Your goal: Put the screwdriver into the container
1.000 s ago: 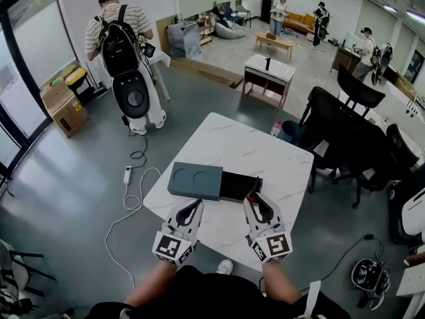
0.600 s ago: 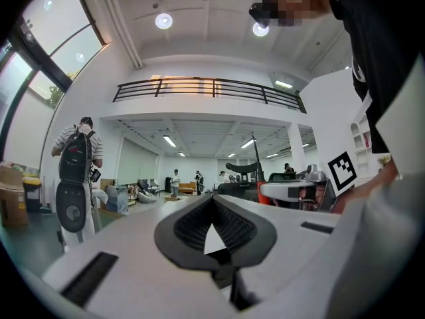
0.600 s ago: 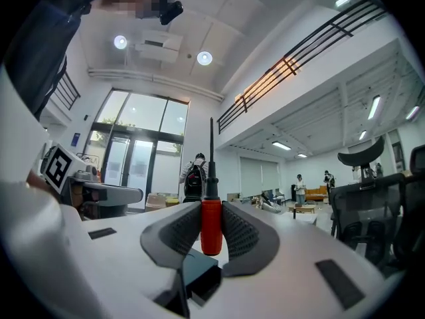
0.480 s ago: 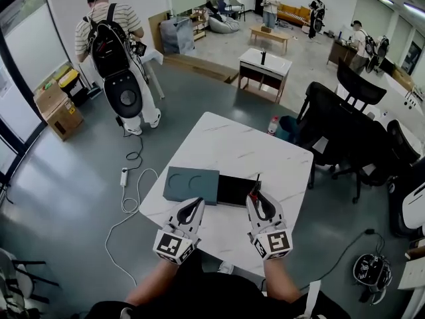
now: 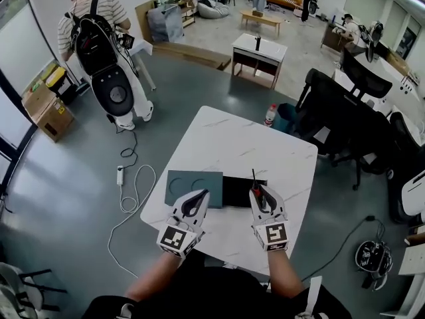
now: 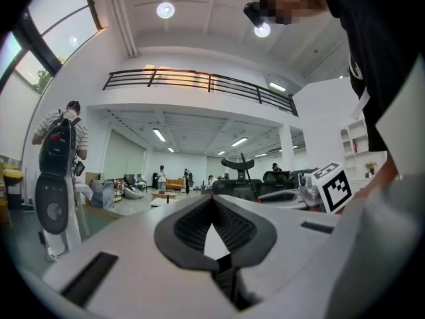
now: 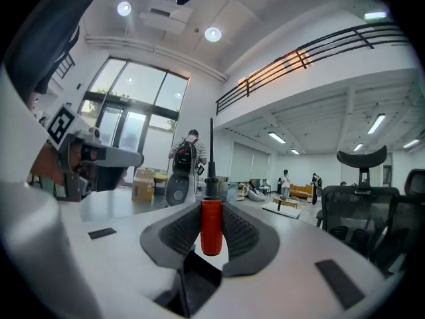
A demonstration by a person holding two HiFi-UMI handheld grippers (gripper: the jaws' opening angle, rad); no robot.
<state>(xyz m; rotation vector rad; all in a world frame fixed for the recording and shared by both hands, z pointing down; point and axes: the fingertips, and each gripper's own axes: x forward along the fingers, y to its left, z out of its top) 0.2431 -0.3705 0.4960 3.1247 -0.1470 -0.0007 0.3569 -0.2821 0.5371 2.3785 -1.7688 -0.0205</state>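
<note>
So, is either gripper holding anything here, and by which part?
The right gripper holds the screwdriver by its red handle, with the shaft pointing out past the jaw tips. The left gripper is shut on nothing.

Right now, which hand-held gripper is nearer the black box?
Right. The right hand-held gripper, holding the screwdriver, is at the right end of the black box; the left hand-held gripper is by the teal lid.
</note>
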